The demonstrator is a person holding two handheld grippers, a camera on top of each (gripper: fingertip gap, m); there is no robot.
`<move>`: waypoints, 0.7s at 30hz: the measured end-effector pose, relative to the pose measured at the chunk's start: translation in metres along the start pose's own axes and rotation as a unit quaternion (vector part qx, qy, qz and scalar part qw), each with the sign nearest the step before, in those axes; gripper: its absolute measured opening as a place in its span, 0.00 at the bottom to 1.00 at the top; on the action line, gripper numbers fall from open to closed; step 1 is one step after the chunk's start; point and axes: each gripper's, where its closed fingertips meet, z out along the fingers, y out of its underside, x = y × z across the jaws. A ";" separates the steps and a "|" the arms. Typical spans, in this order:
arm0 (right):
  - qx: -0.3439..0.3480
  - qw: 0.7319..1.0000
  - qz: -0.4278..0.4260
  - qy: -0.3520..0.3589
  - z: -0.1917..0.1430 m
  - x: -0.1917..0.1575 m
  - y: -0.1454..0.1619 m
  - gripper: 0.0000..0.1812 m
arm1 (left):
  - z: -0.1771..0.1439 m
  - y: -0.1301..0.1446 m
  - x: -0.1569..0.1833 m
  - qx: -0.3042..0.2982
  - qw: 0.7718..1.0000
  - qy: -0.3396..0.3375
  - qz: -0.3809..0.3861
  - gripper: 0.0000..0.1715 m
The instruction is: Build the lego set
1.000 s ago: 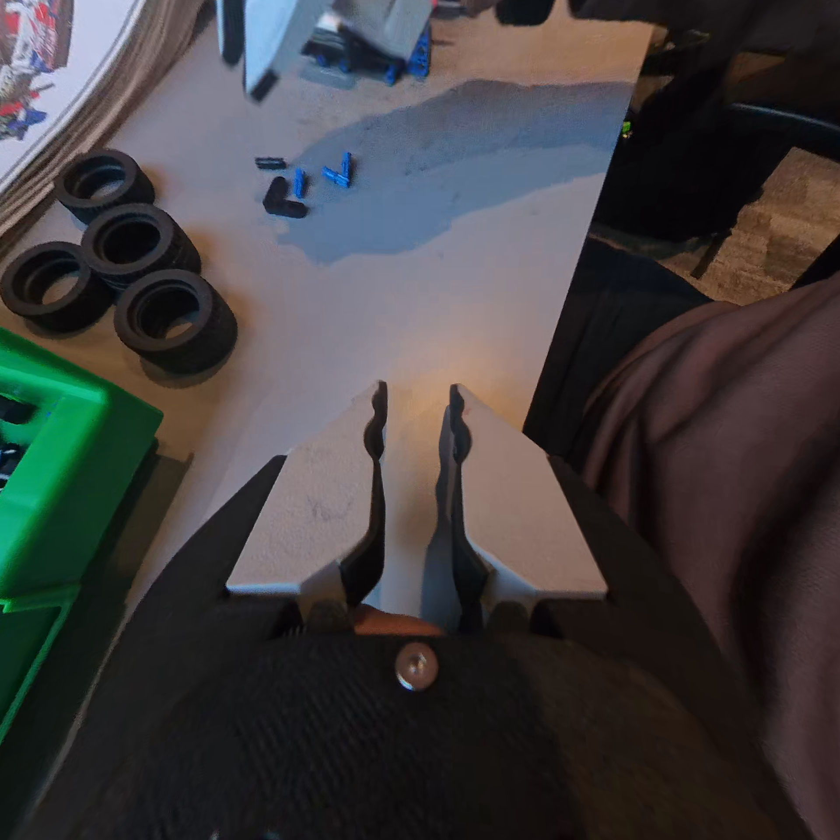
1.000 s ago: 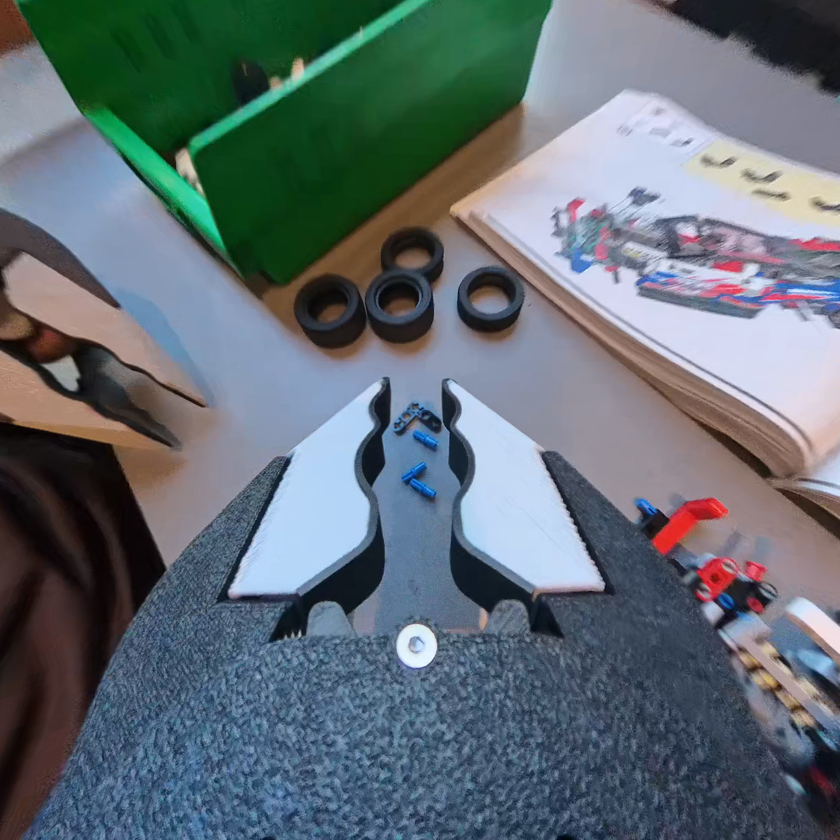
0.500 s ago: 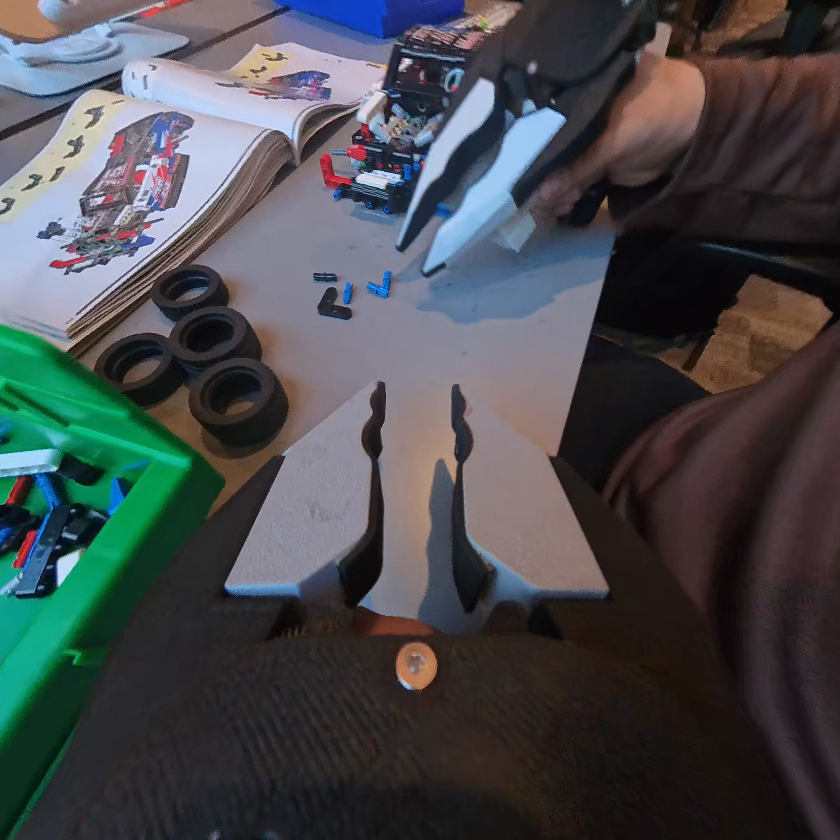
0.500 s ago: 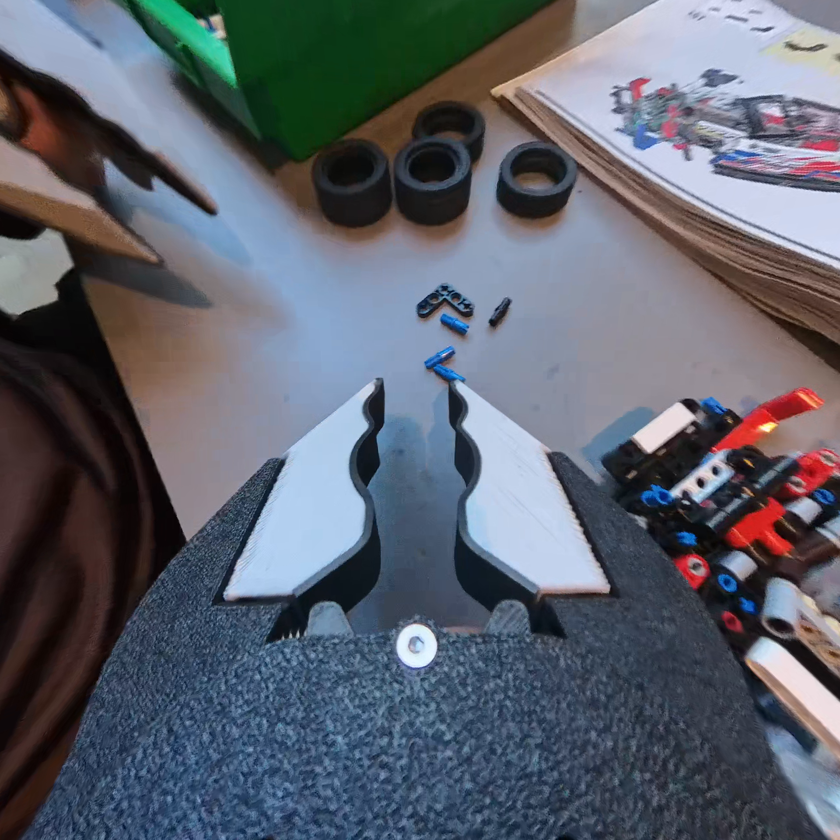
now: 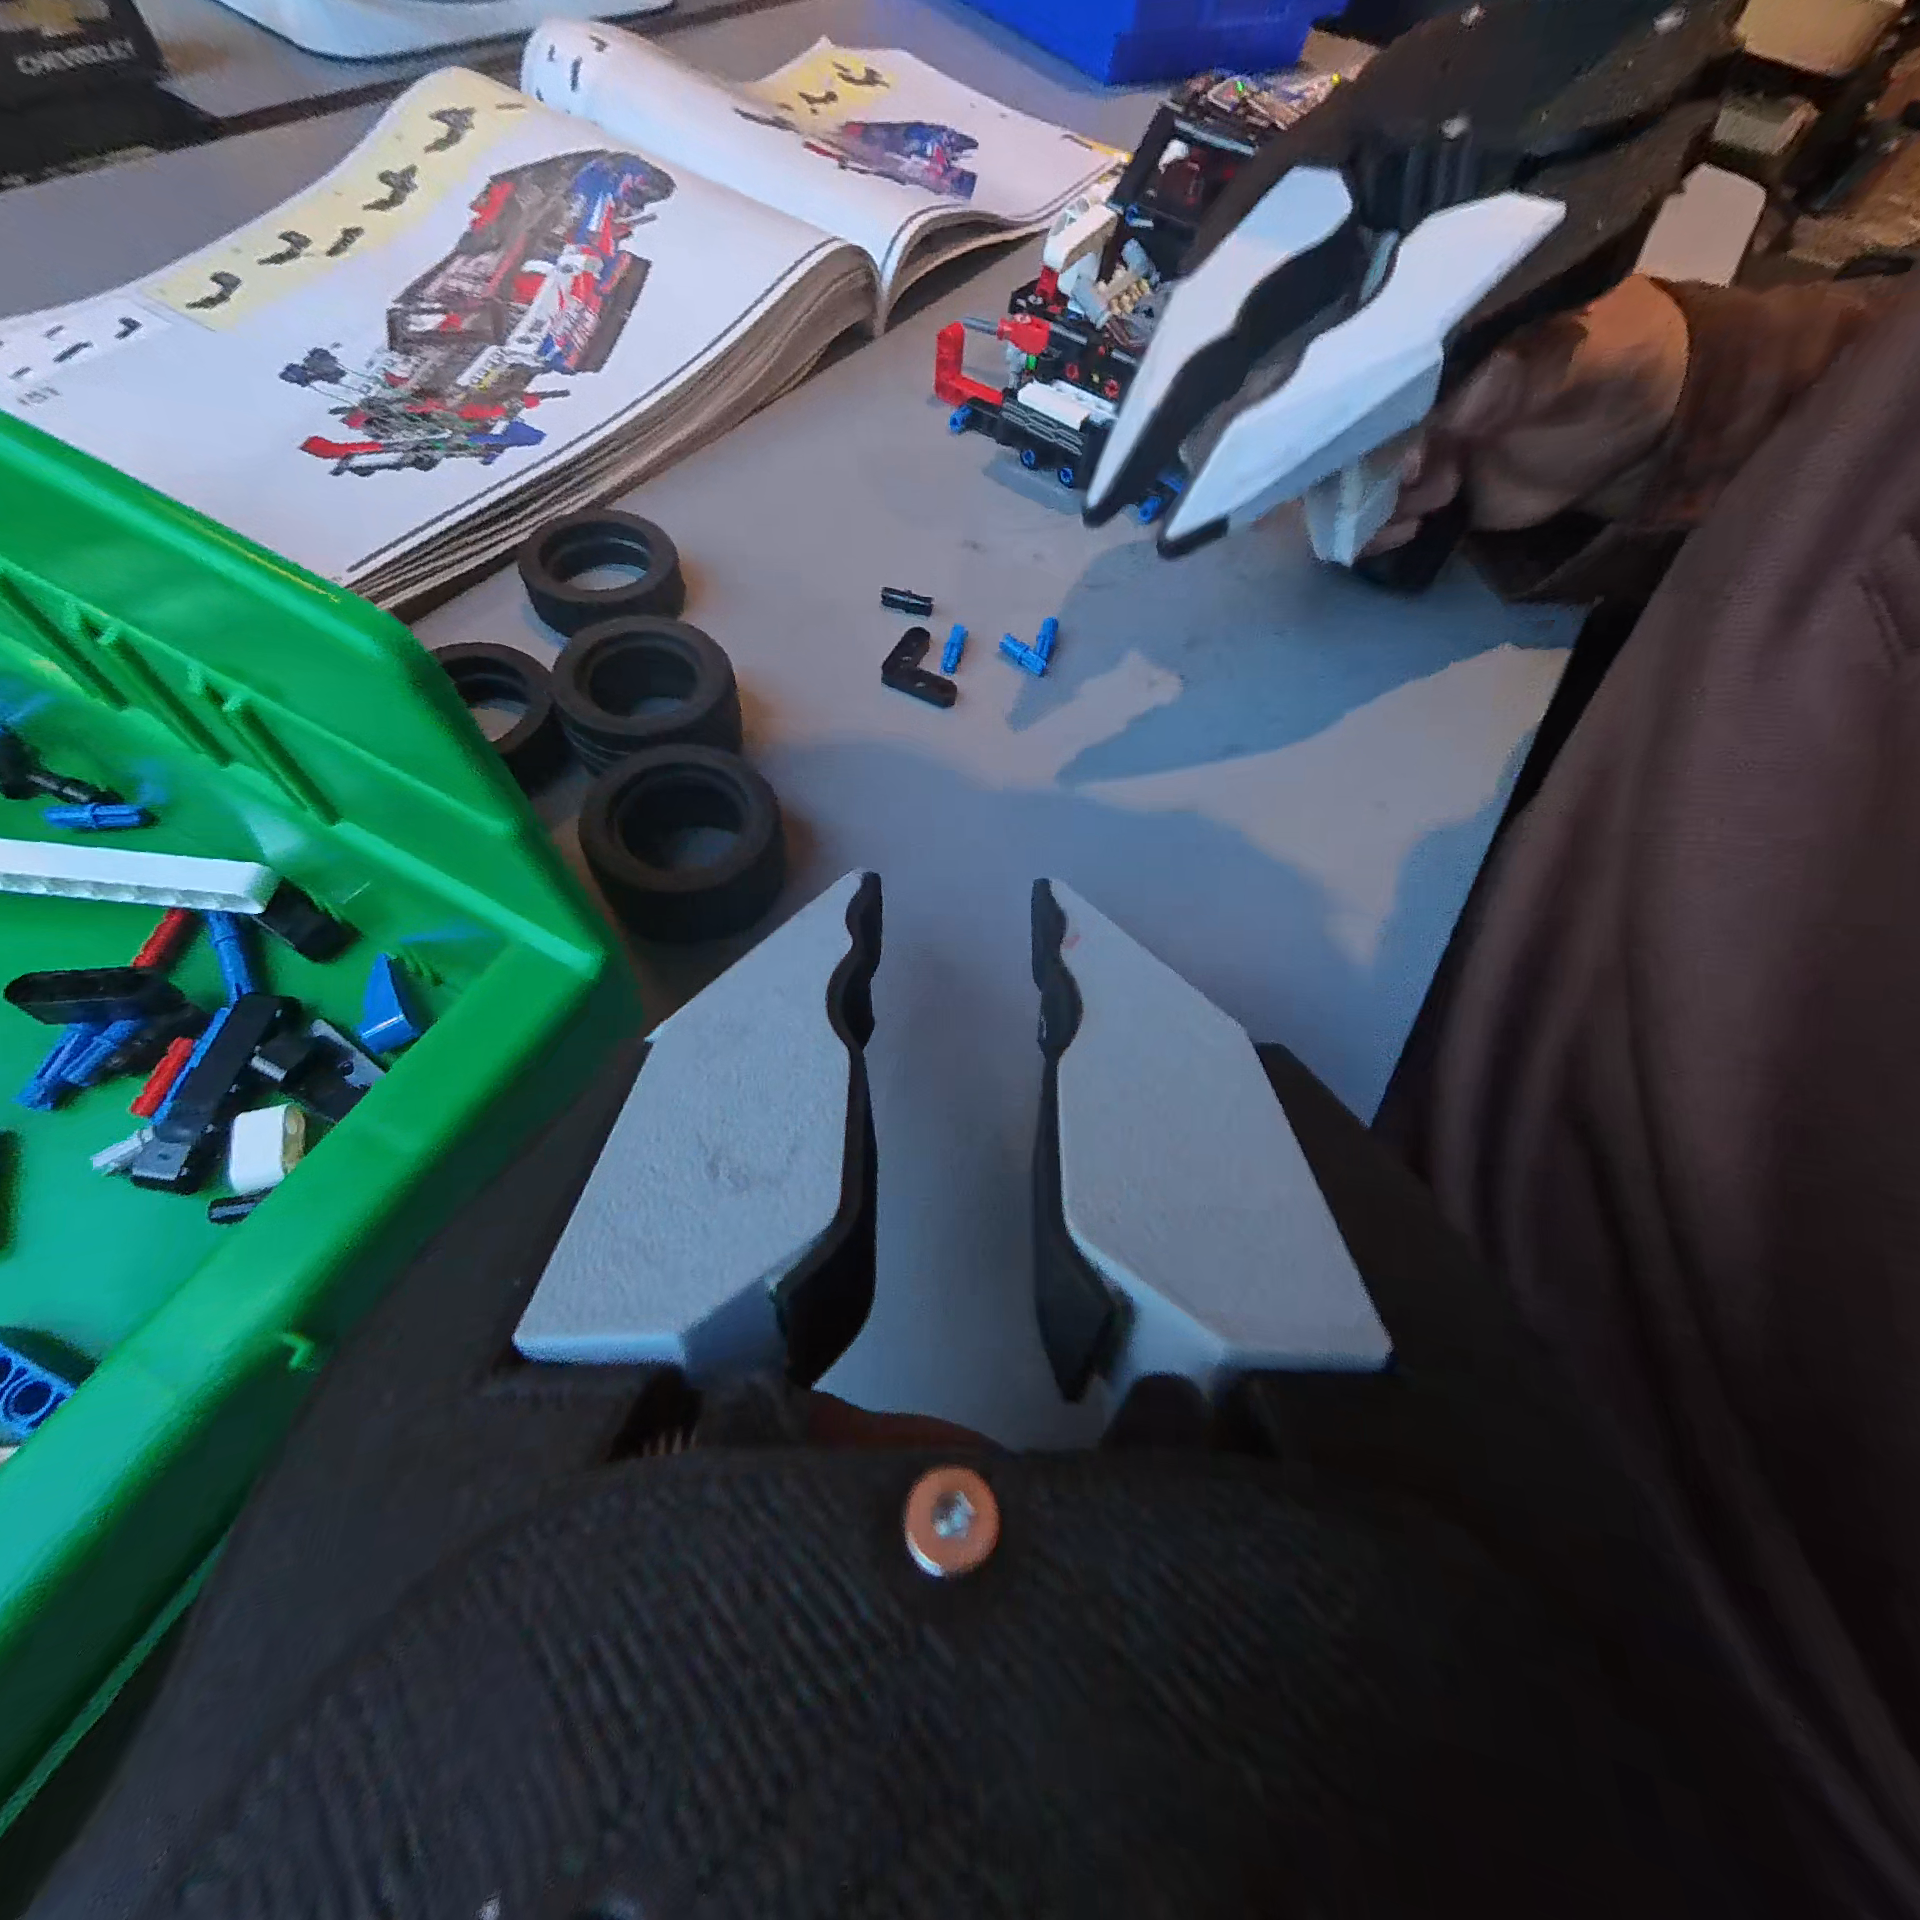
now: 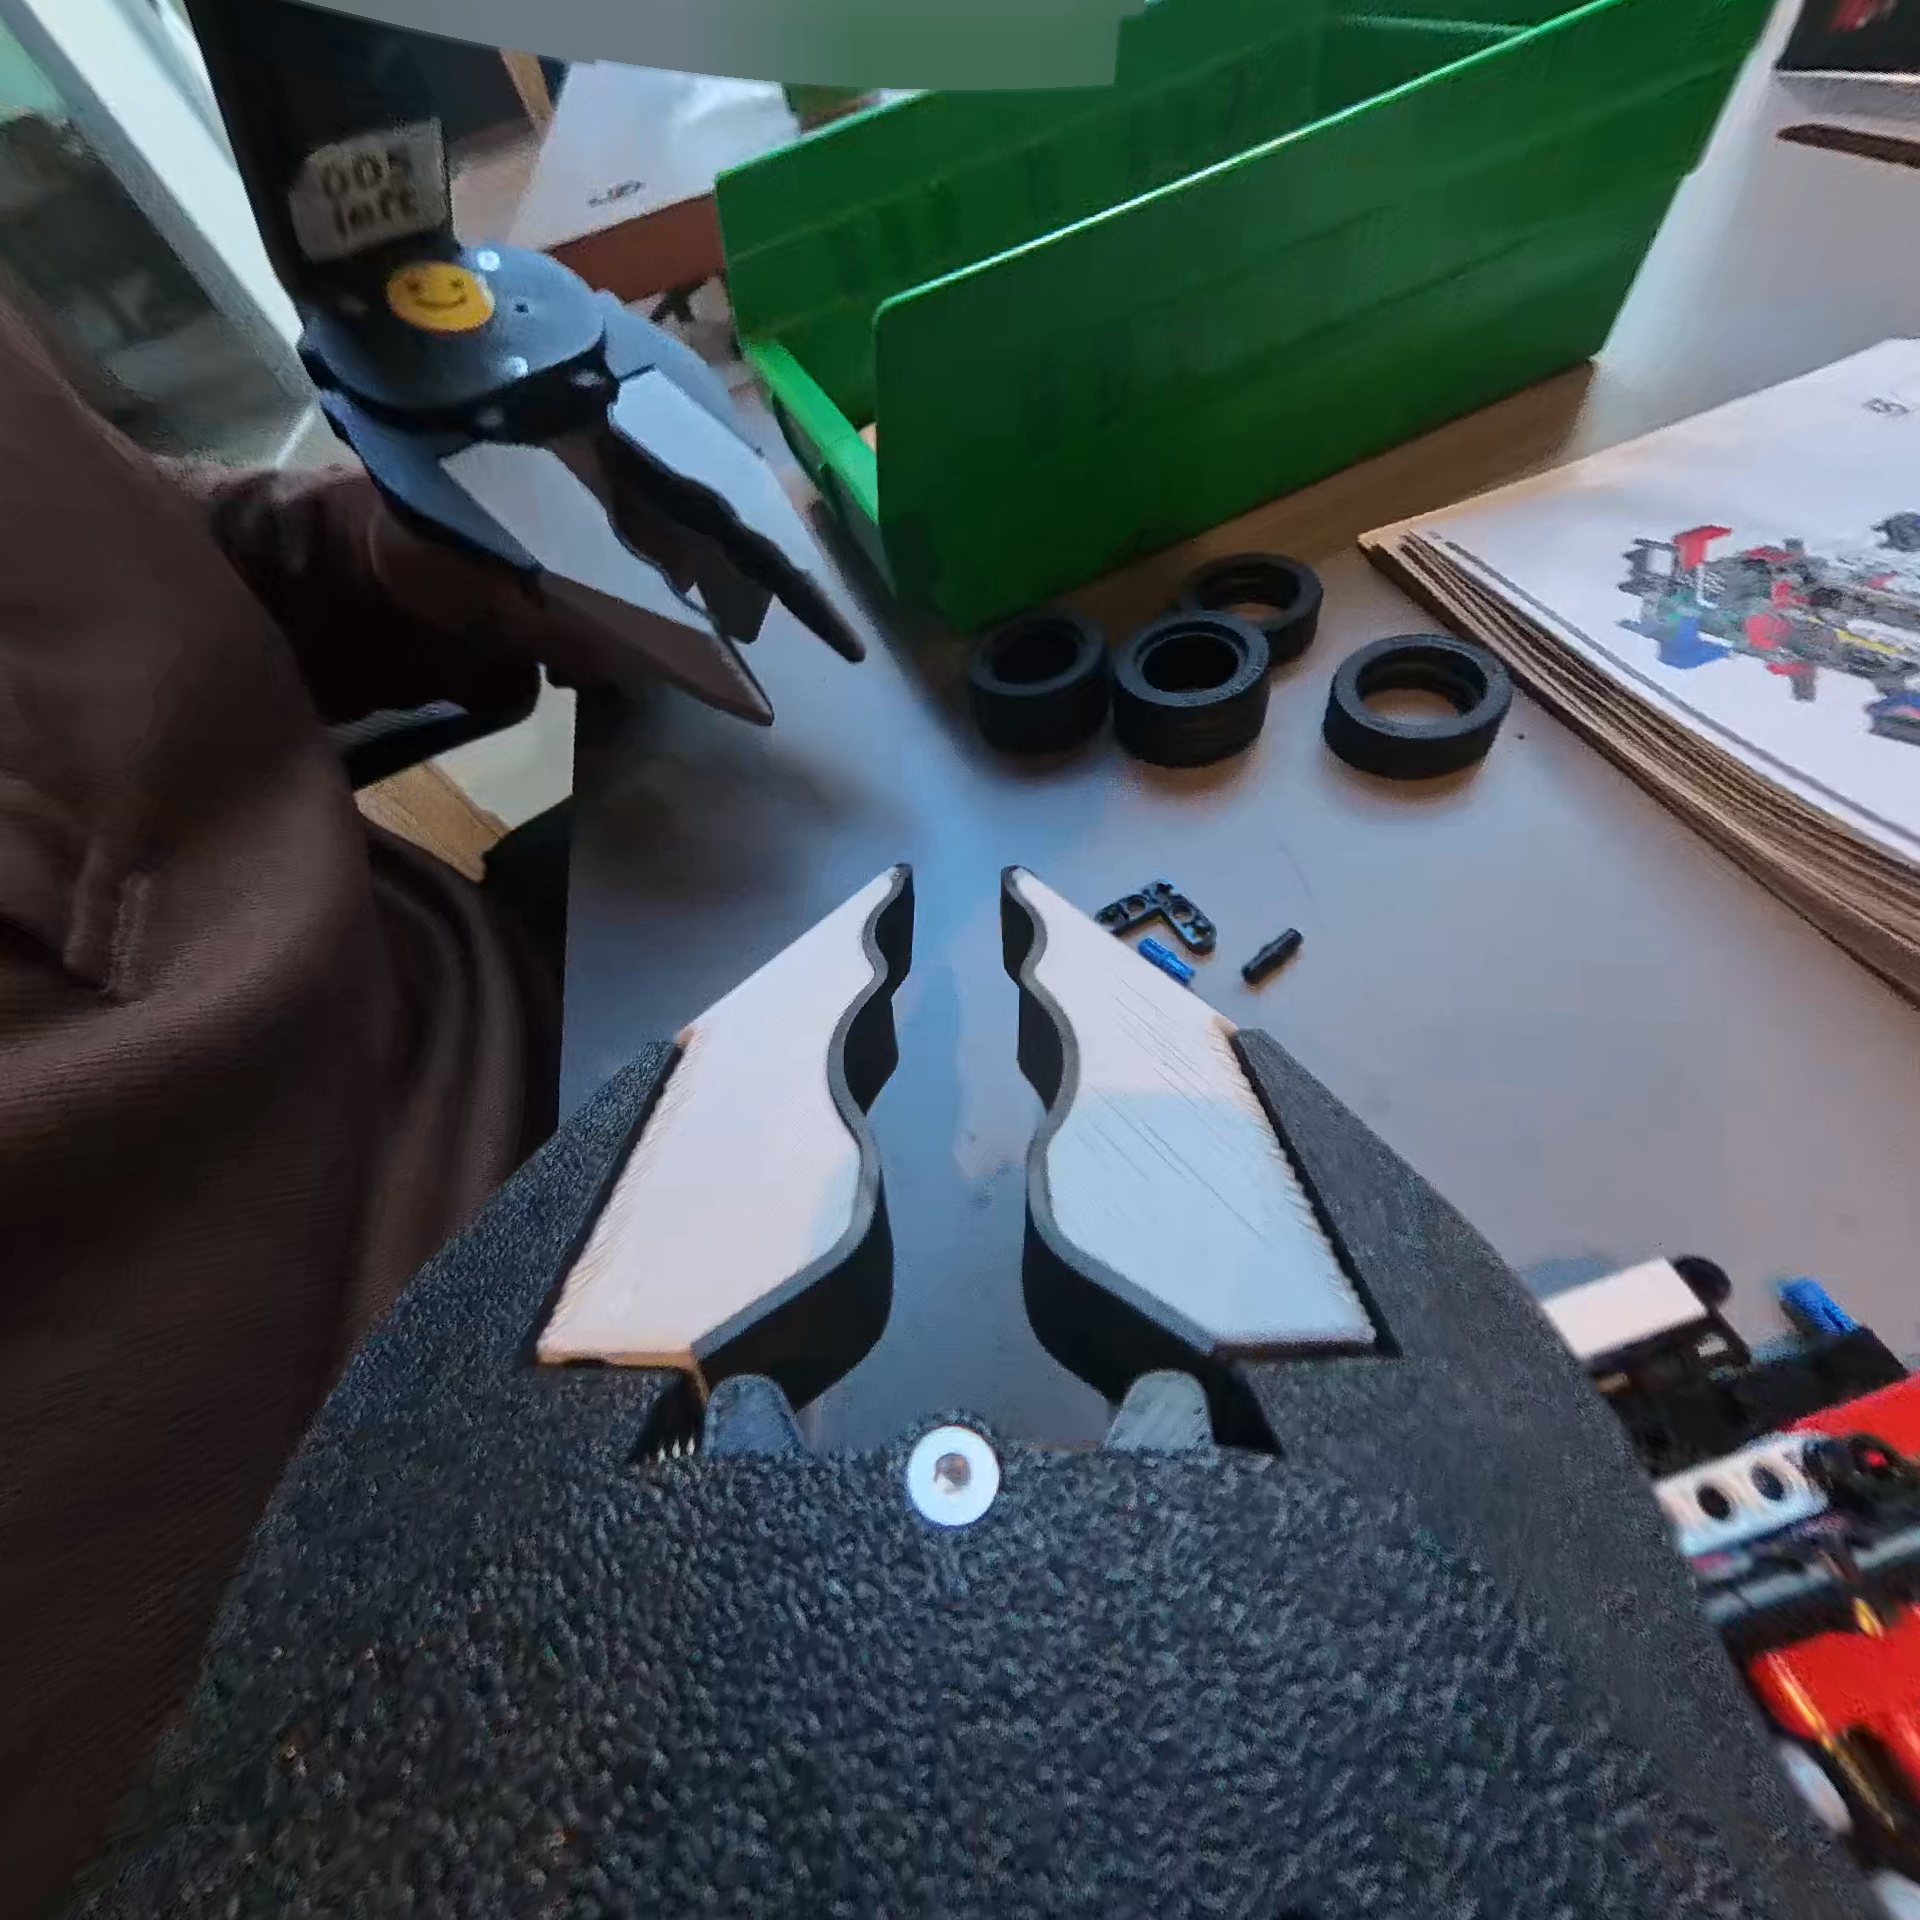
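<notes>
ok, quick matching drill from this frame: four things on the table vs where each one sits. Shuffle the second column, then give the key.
Things
1. tyres
2. blue pins
3. open booklet
4. half-built model

Places
A. behind the right gripper
B. loose on the table beside the black angle piece
C. next to the green bin
D. far side of the table, beyond the tyres

Pairs: 1-C, 2-B, 3-D, 4-A

My left gripper [image 5: 954, 902] has pale grey wedge fingers [image 5: 727, 1143] with wavy black inner edges, set in a ribbed black body with one silver screw [image 5: 952, 1521]. The right gripper [image 6: 956, 883] has white fingers [image 6: 1174, 1164] and a pebbled black shell. A yellow smiley sticker [image 6: 440, 296] marks the left one's top. I wear brown sleeves [image 5: 1714, 935].
</notes>
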 end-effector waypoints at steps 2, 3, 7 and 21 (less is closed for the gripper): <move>-0.005 1.000 -0.020 0.001 0.007 -0.003 -0.001 0.07 | -0.003 -0.003 -0.002 0.014 1.000 -0.004 -0.006 0.15; -0.002 1.000 -0.027 0.003 0.010 -0.004 -0.003 0.06 | -0.005 -0.006 -0.004 0.024 1.000 -0.009 -0.007 0.15; -0.018 0.999 -0.034 -0.003 0.017 -0.008 -0.001 0.06 | -0.016 -0.015 -0.012 0.071 0.996 -0.052 -0.002 0.14; -0.005 0.998 -0.057 0.033 0.016 -0.003 -0.004 0.03 | -0.012 -0.012 0.004 0.056 0.998 -0.010 0.026 0.16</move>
